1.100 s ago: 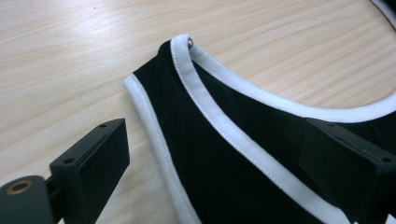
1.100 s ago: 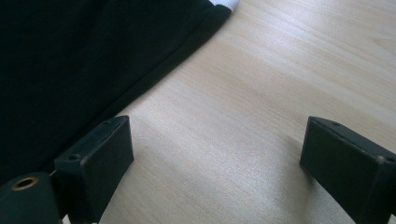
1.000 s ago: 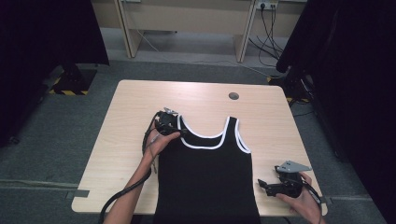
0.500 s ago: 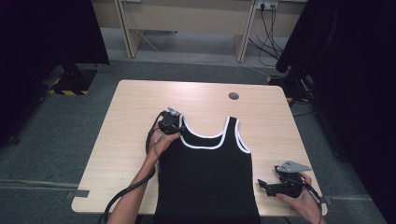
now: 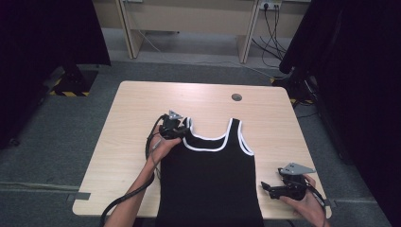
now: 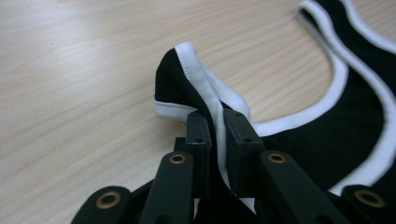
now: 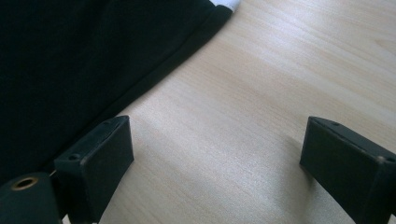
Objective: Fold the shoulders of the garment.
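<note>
High view, near edge of the desk (image 5: pixel 142 104): the right gripper (image 5: pixel 273 189) rests on the bare wood just beside the lower right hem of the black tank top (image 5: pixel 213 184), clear of the cloth. In the right gripper view its jaws stand wide apart with nothing between them, the side seam of the tank top (image 7: pixel 70 70) running past the nearer jaw.

Middle: the garment lies flat and front-up on the desk, hem toward the person, straps pointing away.

Farther off: the left gripper (image 5: pixel 176 130) sits at the left shoulder strap (image 6: pixel 196 88). Its jaws have just been closing and are now clenched on the white-trimmed strap, which bunches and stands up above them in the left gripper view.

Judgement: the step in hand appears to be lifting the strap for a fold. It is done well by keeping the pinch on the doubled trim, raising the strap slowly so the body does not drag, and taking the lower hem with the free gripper before carrying the cloth across.
</note>
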Motion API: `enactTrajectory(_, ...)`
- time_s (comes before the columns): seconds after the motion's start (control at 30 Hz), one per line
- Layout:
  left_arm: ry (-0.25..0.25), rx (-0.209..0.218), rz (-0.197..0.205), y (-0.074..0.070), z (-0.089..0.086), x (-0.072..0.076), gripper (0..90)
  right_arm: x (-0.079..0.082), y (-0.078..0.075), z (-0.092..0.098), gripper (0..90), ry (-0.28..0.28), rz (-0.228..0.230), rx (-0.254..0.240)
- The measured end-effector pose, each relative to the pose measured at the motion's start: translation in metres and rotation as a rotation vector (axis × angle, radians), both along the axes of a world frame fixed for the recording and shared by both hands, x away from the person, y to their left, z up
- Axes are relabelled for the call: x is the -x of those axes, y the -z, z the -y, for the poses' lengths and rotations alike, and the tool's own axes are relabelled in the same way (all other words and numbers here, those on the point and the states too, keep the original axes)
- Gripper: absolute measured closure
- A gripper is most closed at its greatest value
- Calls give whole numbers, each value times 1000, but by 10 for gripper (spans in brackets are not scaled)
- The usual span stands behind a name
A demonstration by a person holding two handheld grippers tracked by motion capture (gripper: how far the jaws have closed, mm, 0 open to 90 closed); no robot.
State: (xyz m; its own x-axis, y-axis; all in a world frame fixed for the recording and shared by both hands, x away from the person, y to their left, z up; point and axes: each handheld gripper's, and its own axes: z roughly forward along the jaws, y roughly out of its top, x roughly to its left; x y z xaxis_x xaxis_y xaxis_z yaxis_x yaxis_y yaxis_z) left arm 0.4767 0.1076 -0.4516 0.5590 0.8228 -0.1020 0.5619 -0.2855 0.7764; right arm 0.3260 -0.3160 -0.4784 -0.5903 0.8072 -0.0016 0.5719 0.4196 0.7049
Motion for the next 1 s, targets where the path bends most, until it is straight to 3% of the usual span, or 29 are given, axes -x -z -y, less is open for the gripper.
enactTrajectory(0.13, 33, 21, 18, -12, 0, 16, 803, 0, 0, 0, 99, 0, 0, 0)
enactTrajectory(0.27, 58, -7, 64, -15, 3, 43, 803, 0, 0, 0, 99, -1, 0, 0)
enactTrajectory(0.4, 78, 11, 89, -14, 0, 71, 798, 0, 0, 0, 99, 0, -1, 0)
enactTrajectory(0.57, 110, 23, 78, -5, 0, 99, 768, 0, 0, 0, 99, 1, -2, -1)
enactTrajectory(0.67, 122, 42, 65, -2, 0, 110, 688, 0, 0, 0, 99, 1, -2, -1)
enactTrajectory(0.8, 139, 62, 66, -10, 1, 120, 478, 0, 0, 0, 99, -1, 0, 0)
enactTrajectory(1.0, 169, 50, 68, -12, 10, 120, 434, -1, 0, 0, 99, -1, 0, 0)
